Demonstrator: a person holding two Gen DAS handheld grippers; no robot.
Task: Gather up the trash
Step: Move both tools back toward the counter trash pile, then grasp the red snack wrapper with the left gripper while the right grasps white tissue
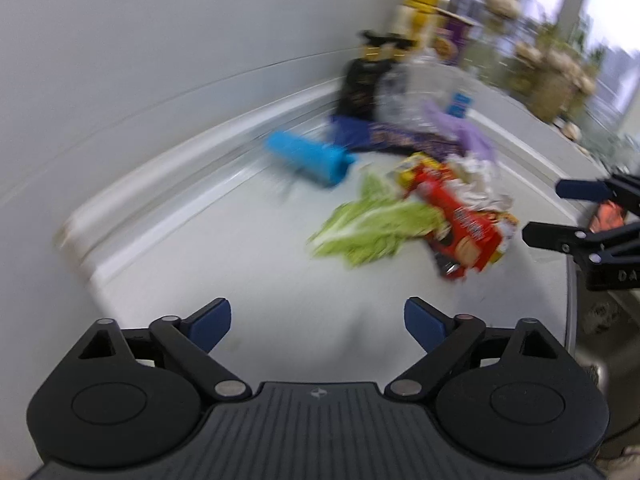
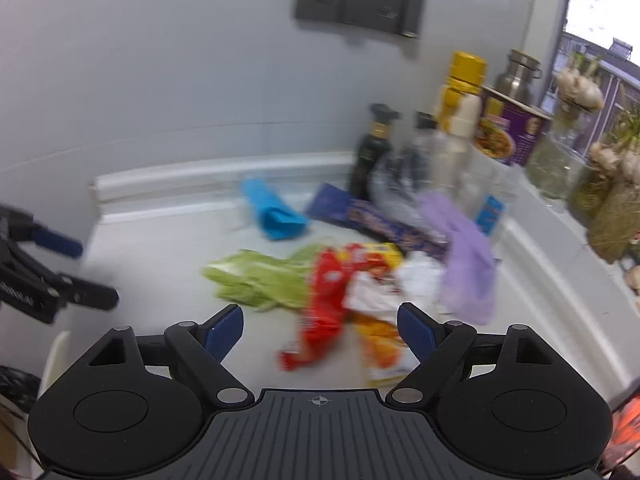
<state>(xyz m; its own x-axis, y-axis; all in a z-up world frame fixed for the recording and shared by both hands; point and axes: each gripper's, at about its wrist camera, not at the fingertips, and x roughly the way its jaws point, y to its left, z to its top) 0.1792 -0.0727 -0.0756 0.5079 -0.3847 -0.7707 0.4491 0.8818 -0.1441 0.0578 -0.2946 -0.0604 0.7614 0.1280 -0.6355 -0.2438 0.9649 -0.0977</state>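
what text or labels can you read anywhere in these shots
"DA": partial white letters on the right tool body, cut off at the frame edge.
Red snack wrapper, purple cup, dark bottle: printing too blurred to read.
Left tool body lettering: too blurred.

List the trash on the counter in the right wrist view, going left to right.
Green cabbage leaves → blue crumpled bag → red snack wrapper → white crumpled paper → purple glove. The dark blue wrapper behind overlaps several of these, so it is left out.
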